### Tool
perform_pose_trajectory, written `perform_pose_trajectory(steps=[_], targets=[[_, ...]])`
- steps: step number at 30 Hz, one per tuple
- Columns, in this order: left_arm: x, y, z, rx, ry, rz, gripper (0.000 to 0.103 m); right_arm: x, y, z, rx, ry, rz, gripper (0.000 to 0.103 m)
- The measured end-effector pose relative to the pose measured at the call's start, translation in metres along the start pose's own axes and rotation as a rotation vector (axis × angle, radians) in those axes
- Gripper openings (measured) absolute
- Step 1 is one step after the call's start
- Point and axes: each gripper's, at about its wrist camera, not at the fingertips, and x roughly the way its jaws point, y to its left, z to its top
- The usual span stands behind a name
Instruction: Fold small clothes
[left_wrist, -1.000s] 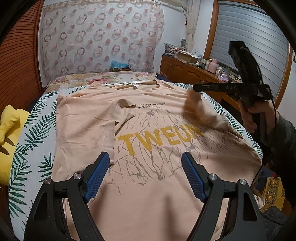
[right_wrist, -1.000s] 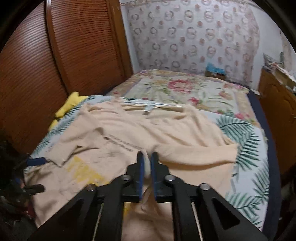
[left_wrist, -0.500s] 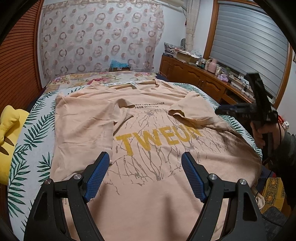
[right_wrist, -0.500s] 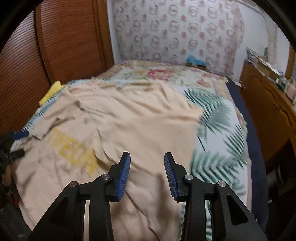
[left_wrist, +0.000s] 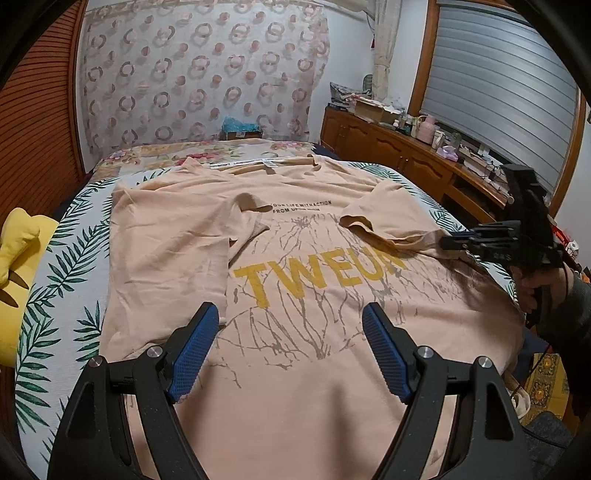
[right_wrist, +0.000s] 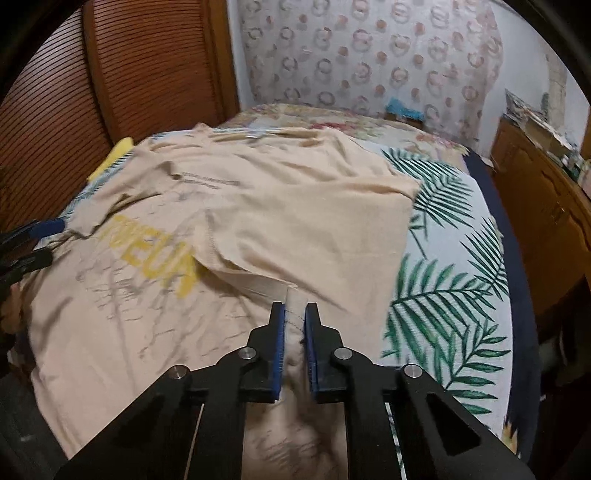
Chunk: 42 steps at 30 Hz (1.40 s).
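A peach T-shirt with yellow letters lies spread on the bed, both sleeves folded inward over the chest. My left gripper hovers open above the shirt's lower part, nothing between its blue pads. In the right wrist view the same T-shirt fills the middle. My right gripper is closing on the shirt's side edge below the folded sleeve, with a ridge of cloth pinched between the pads. The left wrist view shows that right gripper low at the shirt's right edge.
A leaf-print sheet covers the bed. A yellow cushion lies at the left bed edge by the wooden slatted doors. A cluttered wooden cabinet runs along the right wall. A person's hand holds the right gripper.
The right gripper let go of the right sleeve, which now lies folded on the chest, dropped to the shirt's side edge and closed on cloth. The left gripper stayed still.
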Motion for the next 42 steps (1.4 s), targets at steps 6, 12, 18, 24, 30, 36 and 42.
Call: perform_pose_trajectory(steps=[6, 12, 18, 24, 30, 36, 42], targets=[[-0.001, 0.008, -0.001, -0.015, -0.001, 0.013, 0.081, -0.012, 0.020, -0.024, -0.027, 0.020, 0.044, 0.010], [-0.005, 0.024, 0.003, -0.030, -0.012, 0.046, 0.081, -0.025, 0.022, -0.045, -0.008, 0.016, 0.021, 0.021], [-0.004, 0.043, 0.017, -0.014, -0.030, 0.091, 0.081, -0.036, 0.017, -0.042, 0.014, -0.017, 0.004, 0.046], [0.007, 0.071, 0.034, -0.011, 0.004, 0.115, 0.081, -0.039, -0.002, -0.022, 0.034, -0.065, -0.029, 0.059], [0.025, 0.096, 0.047, -0.009, 0.027, 0.154, 0.082, -0.008, -0.035, 0.003, 0.079, -0.053, -0.080, 0.059], [0.048, 0.115, 0.058, 0.000, 0.076, 0.192, 0.082, 0.041, -0.061, 0.029, 0.115, 0.002, -0.104, 0.059], [0.071, 0.134, 0.067, -0.018, 0.133, 0.194, 0.082, 0.071, -0.071, 0.054, 0.118, 0.017, -0.087, 0.059]])
